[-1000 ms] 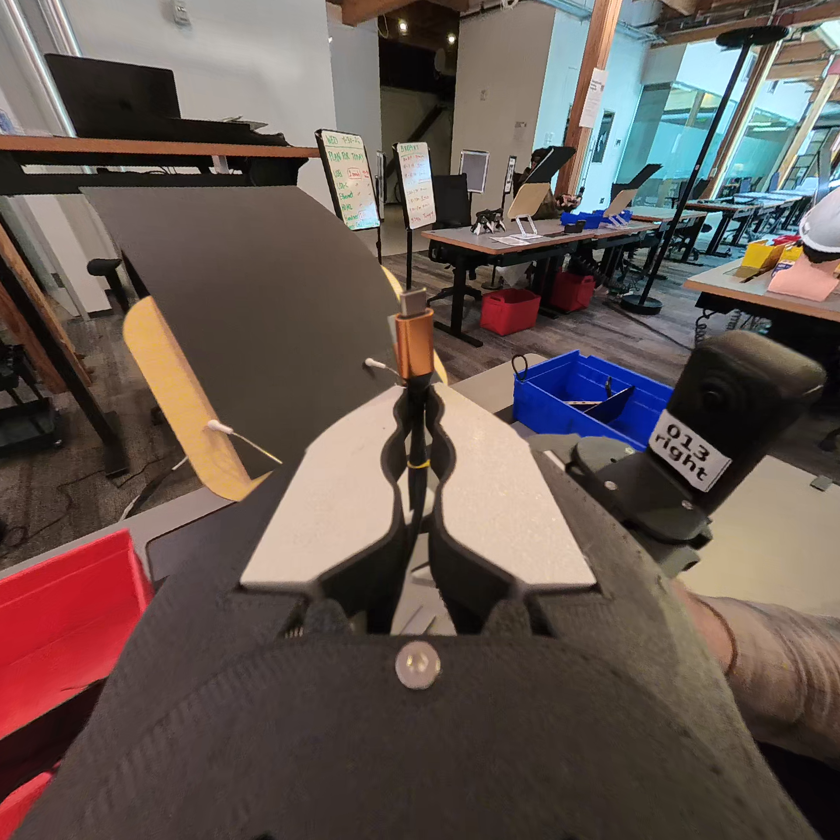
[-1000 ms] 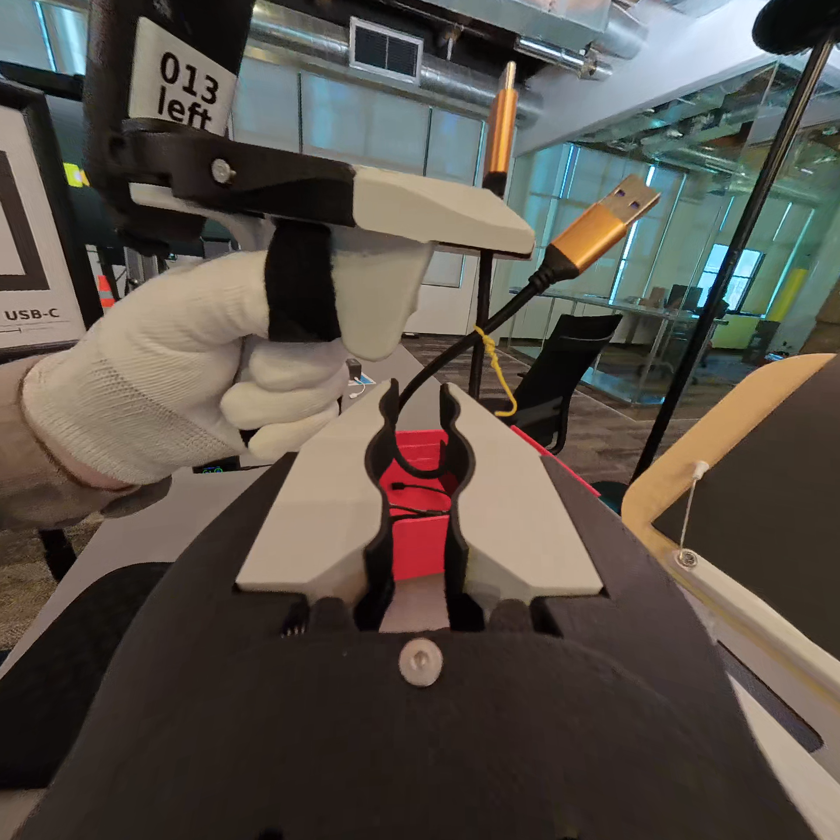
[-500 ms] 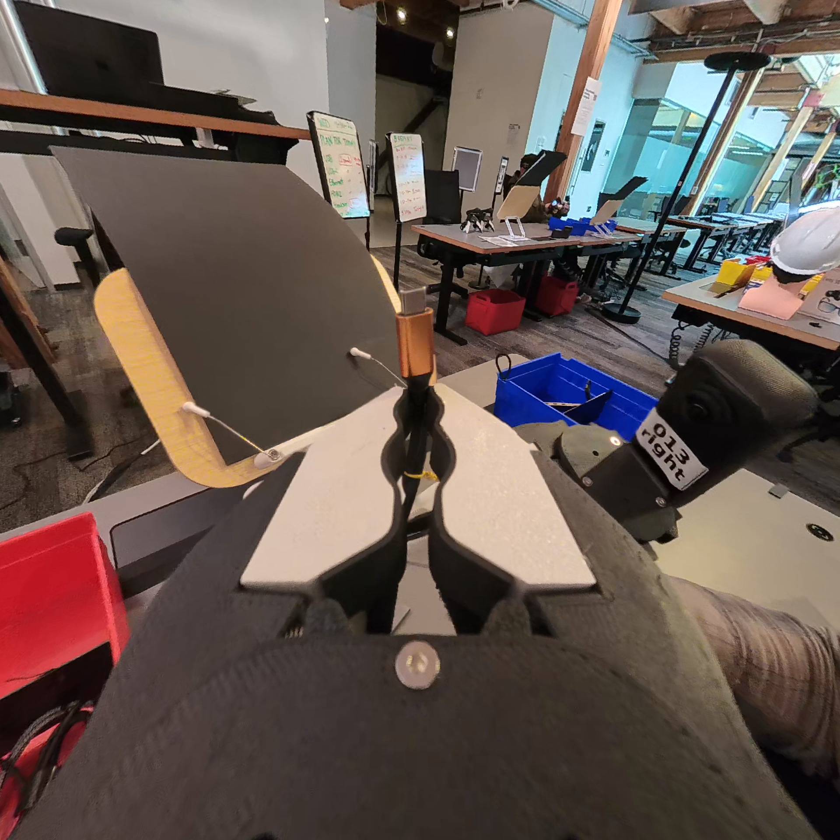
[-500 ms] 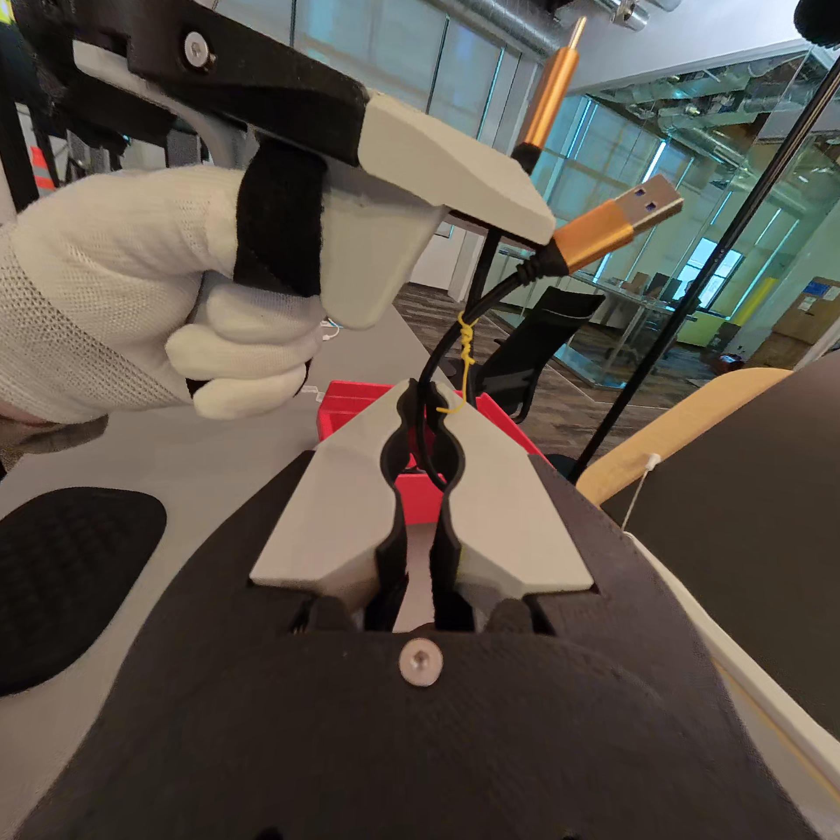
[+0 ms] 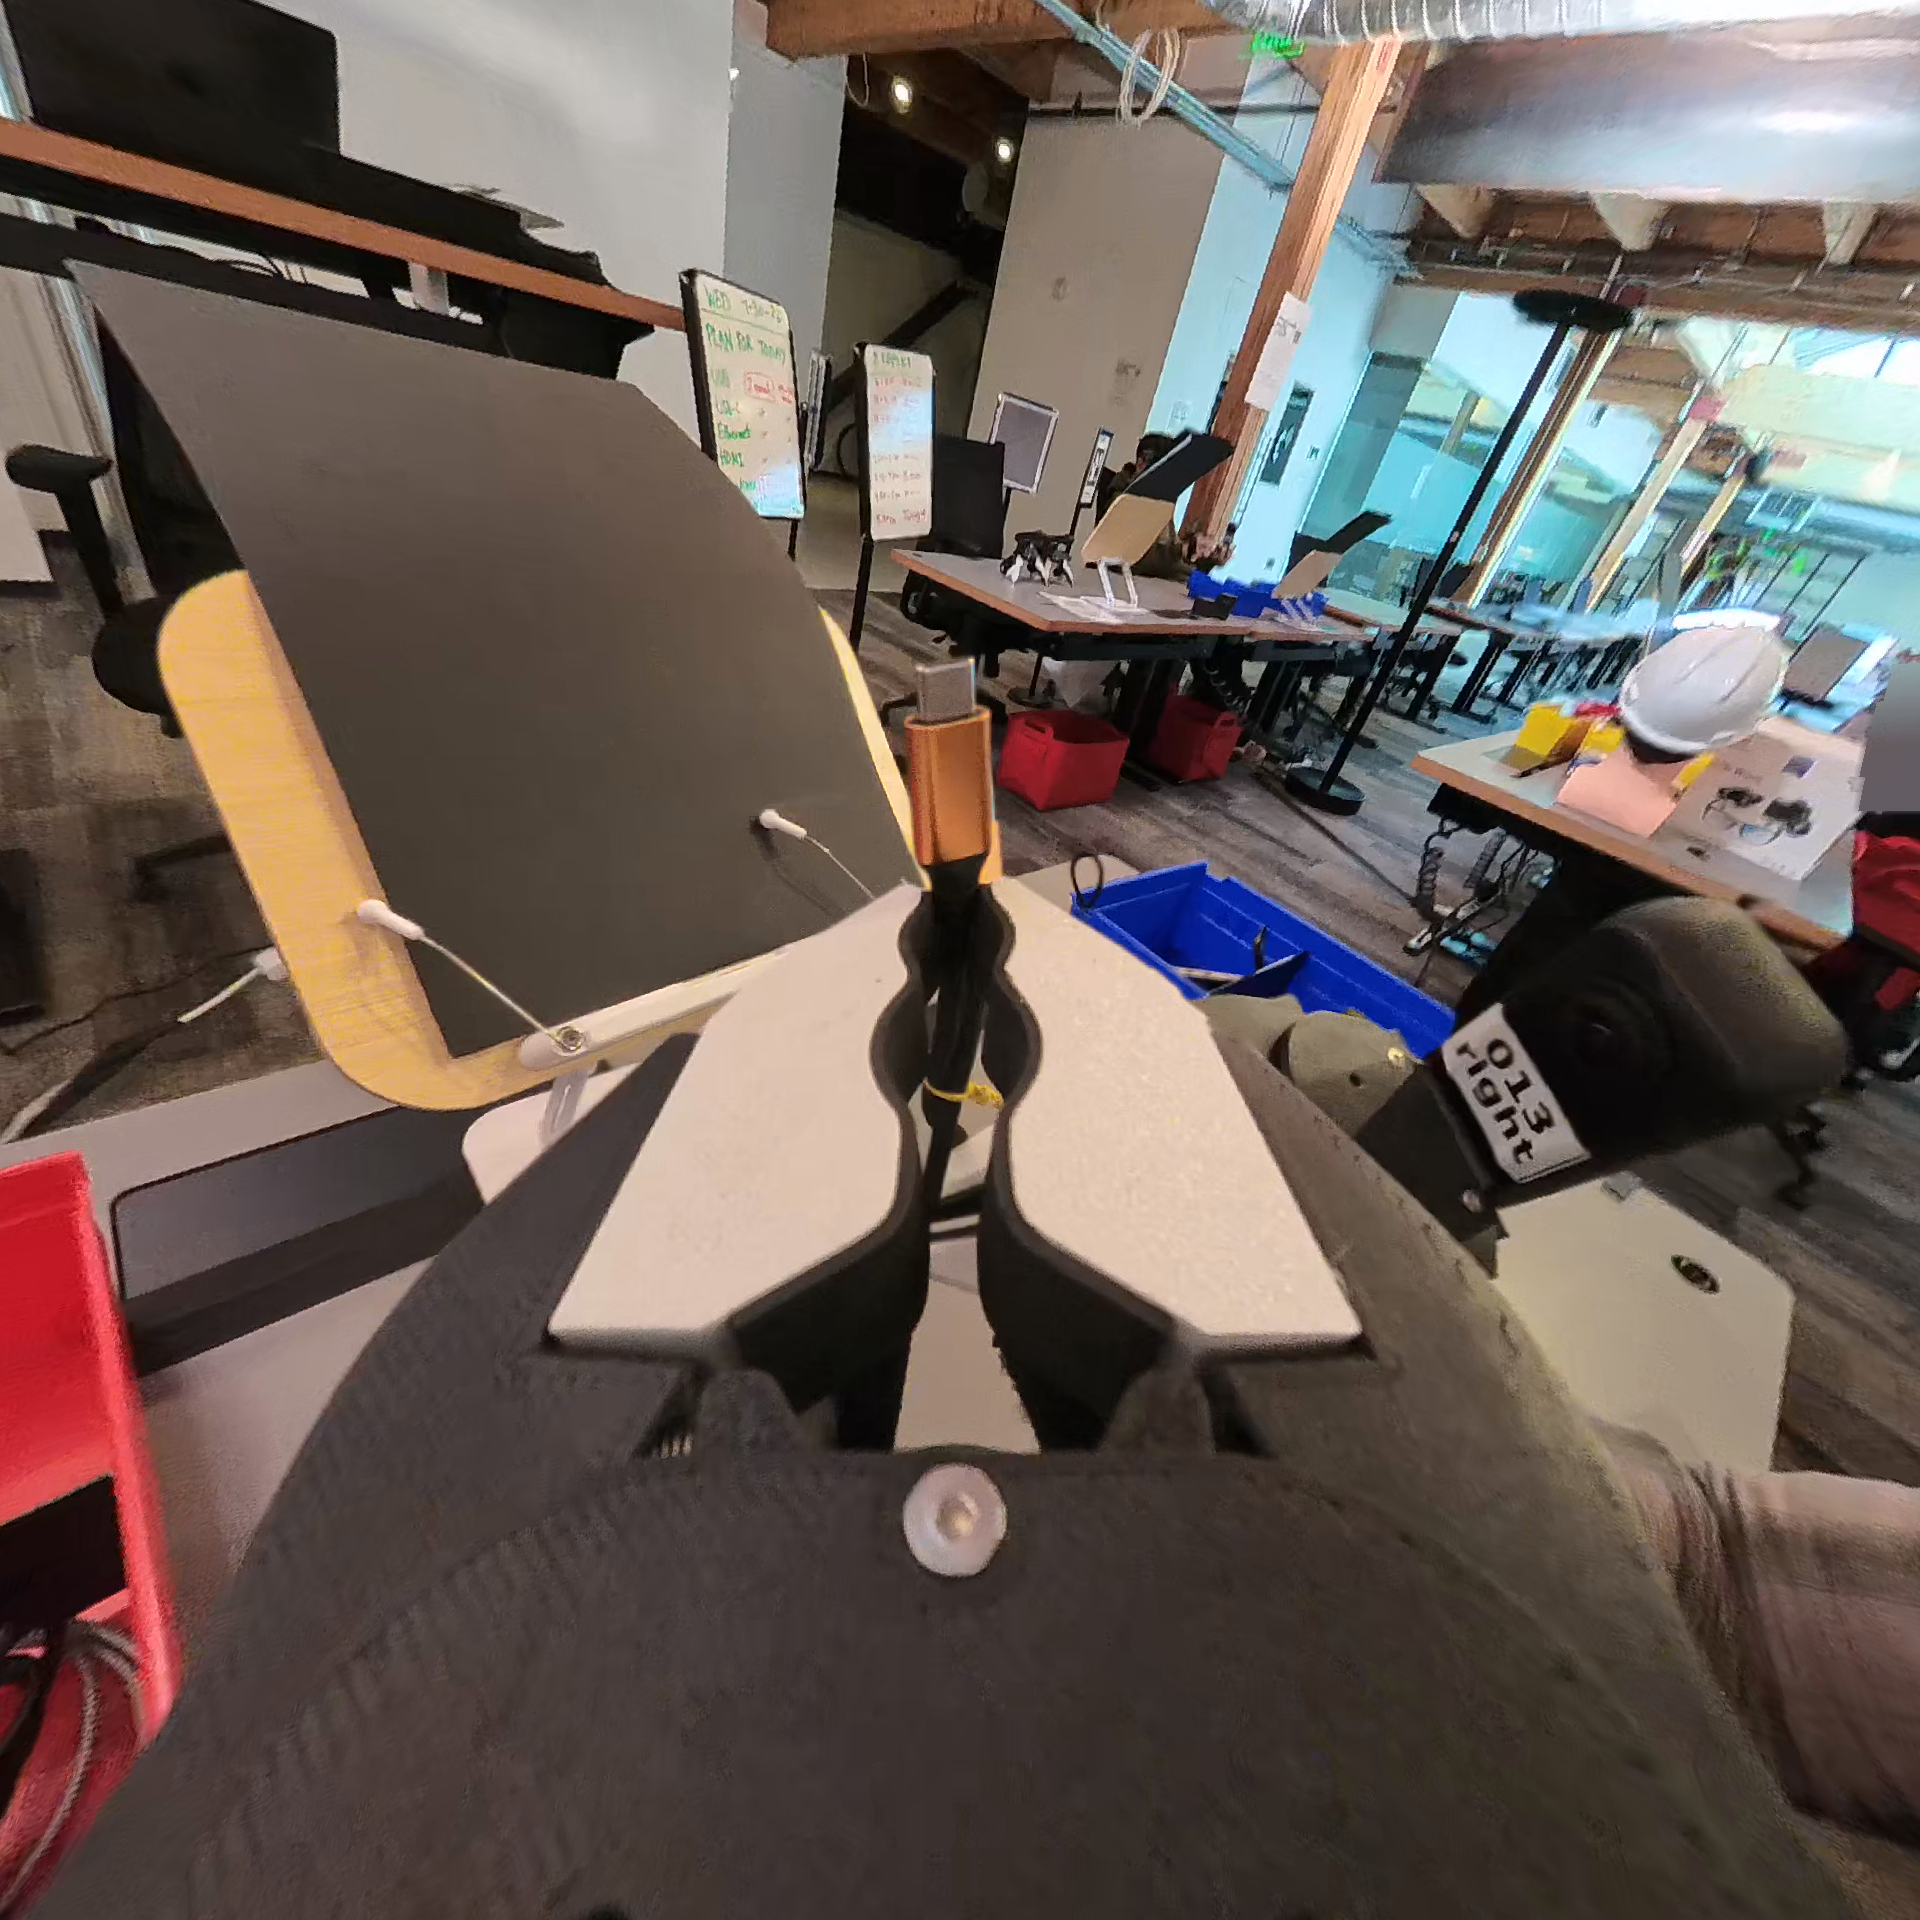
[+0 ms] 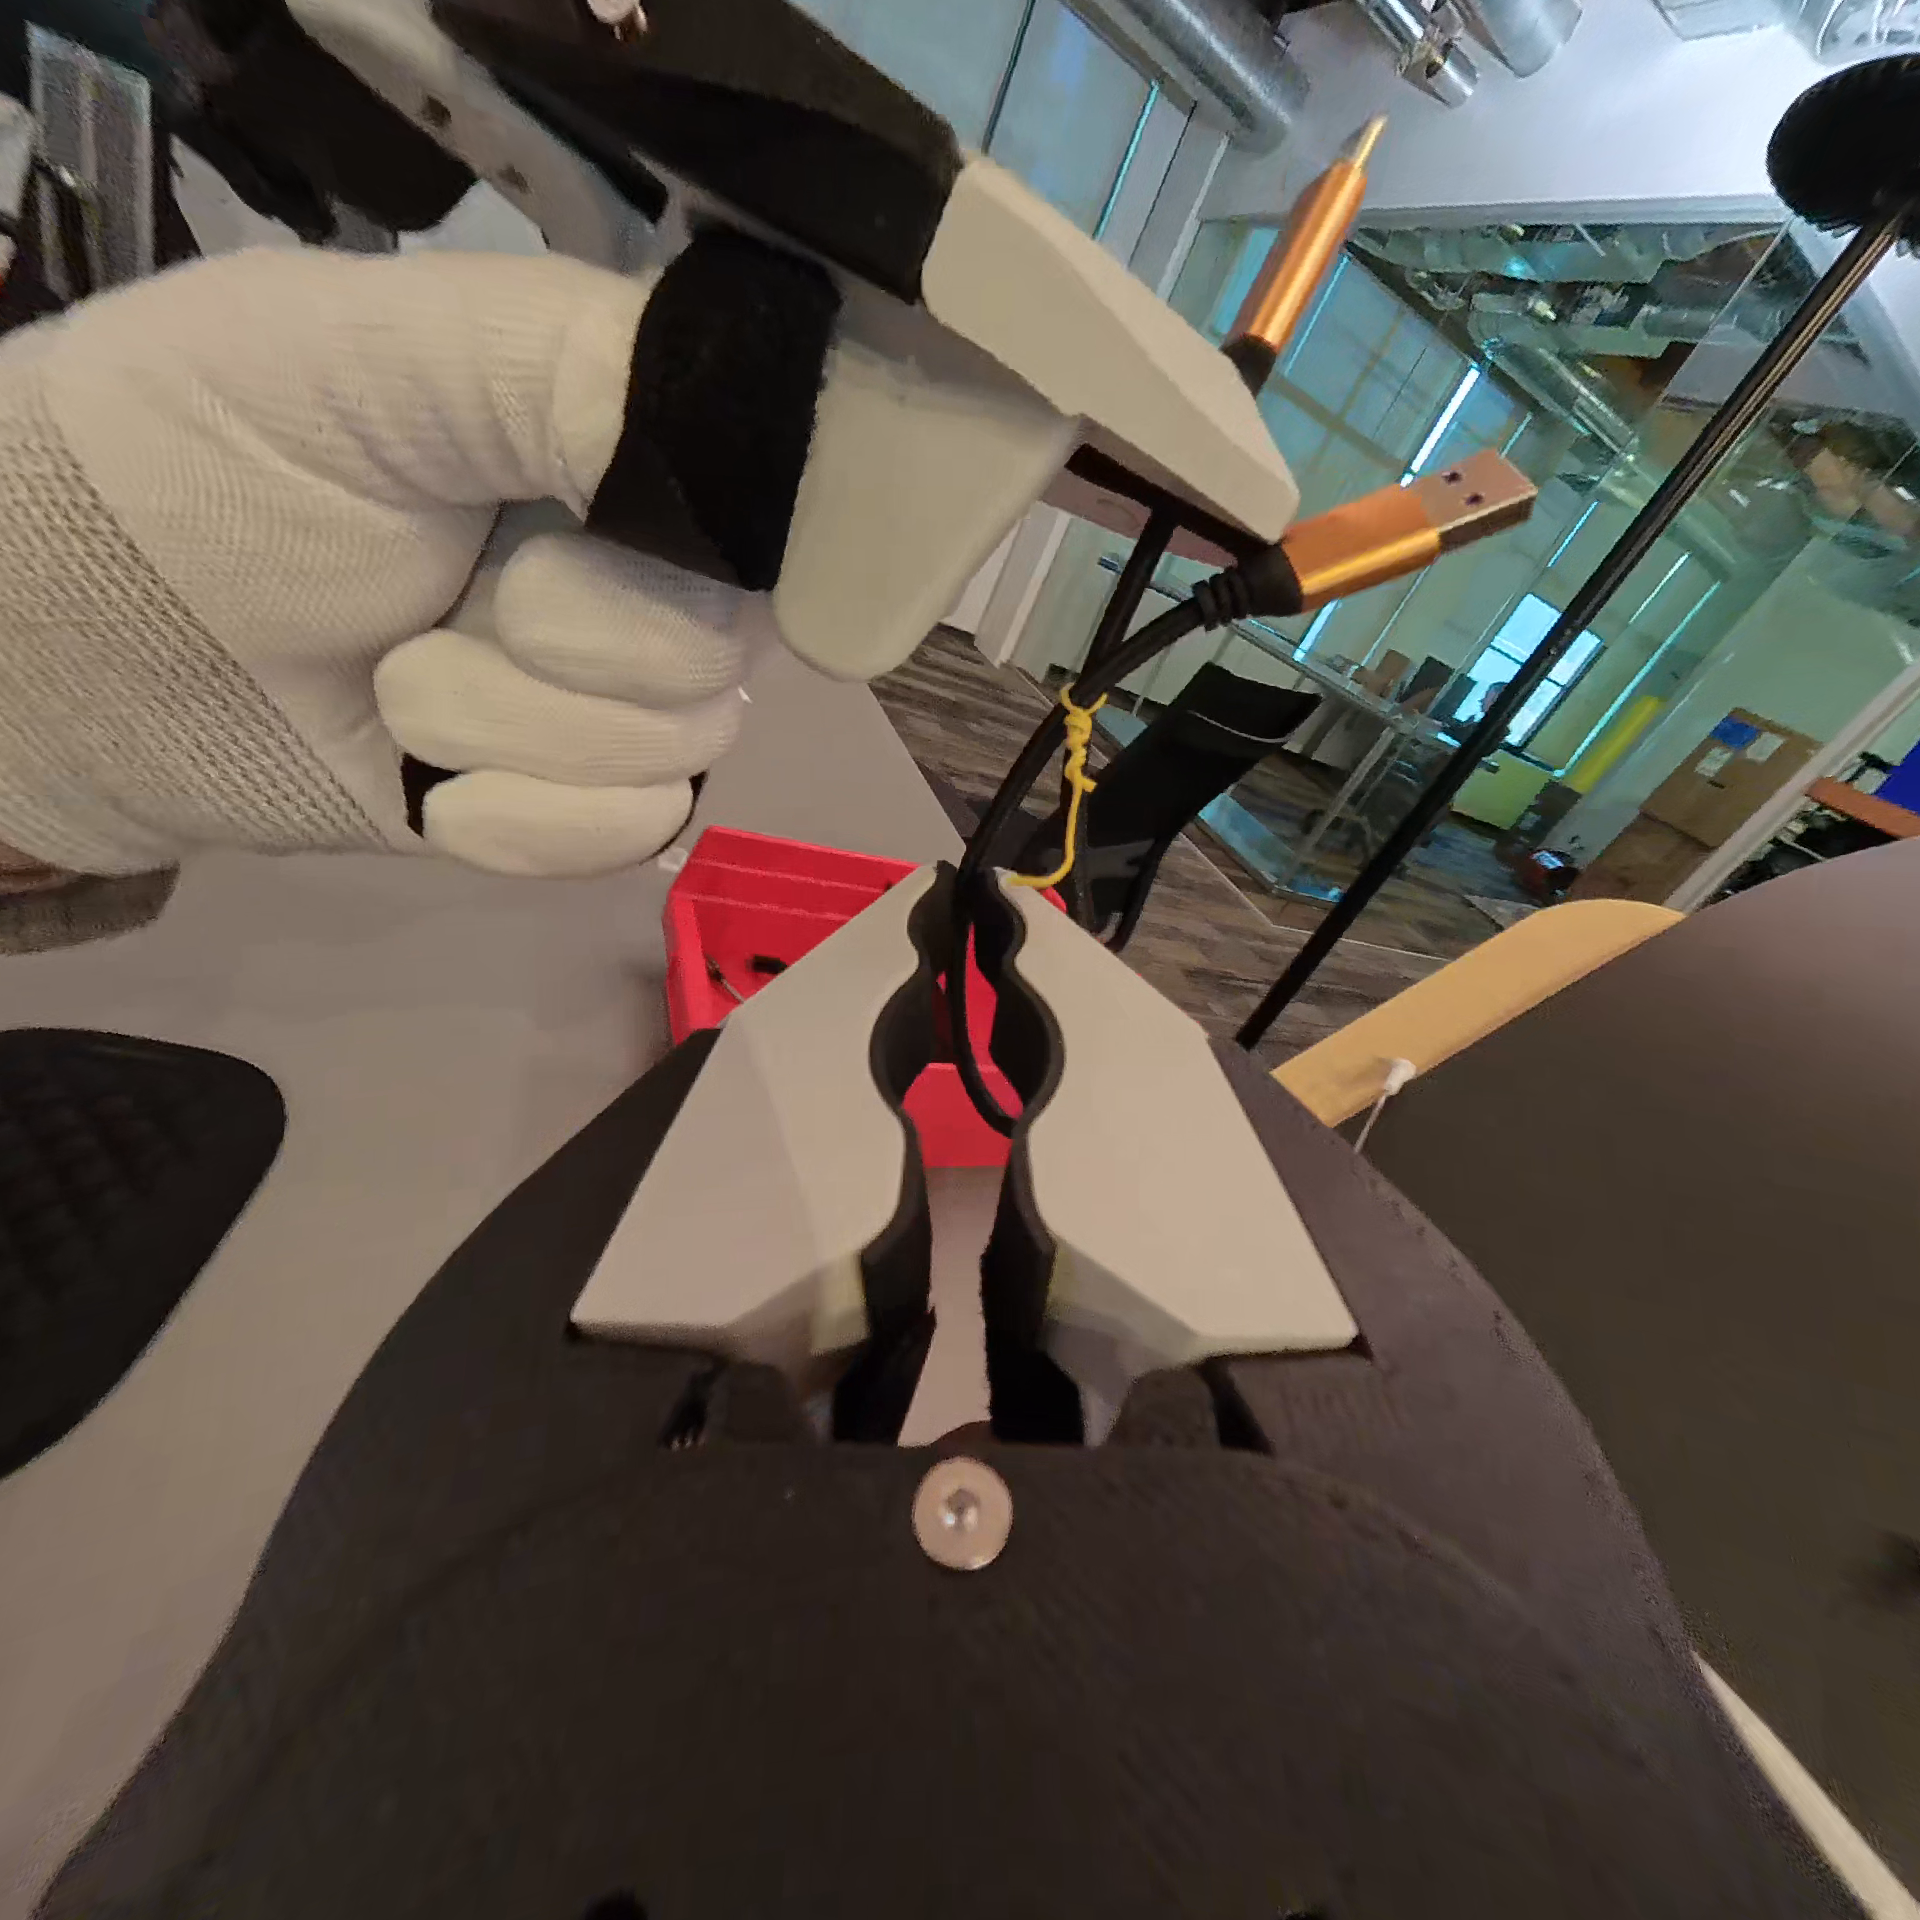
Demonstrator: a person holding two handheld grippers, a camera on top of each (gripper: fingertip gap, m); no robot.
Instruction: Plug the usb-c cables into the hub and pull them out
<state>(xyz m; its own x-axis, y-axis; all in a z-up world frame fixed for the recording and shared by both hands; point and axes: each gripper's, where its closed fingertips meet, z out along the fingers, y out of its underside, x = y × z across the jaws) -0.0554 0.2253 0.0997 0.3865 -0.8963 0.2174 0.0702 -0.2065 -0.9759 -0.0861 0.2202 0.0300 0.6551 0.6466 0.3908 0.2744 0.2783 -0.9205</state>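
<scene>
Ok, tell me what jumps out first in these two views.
The copper-sleeved USB-C plug stands upright from the shut left tongs, in front of a tilted black board. In the right wrist view, a white-gloved hand fills the upper left, and a copper USB-A plug juts right above the right tongs.

Each wrist camera looks forward, close over its own jaws; both views share the black cable (image 5: 961, 997) and the other gripper.
</scene>
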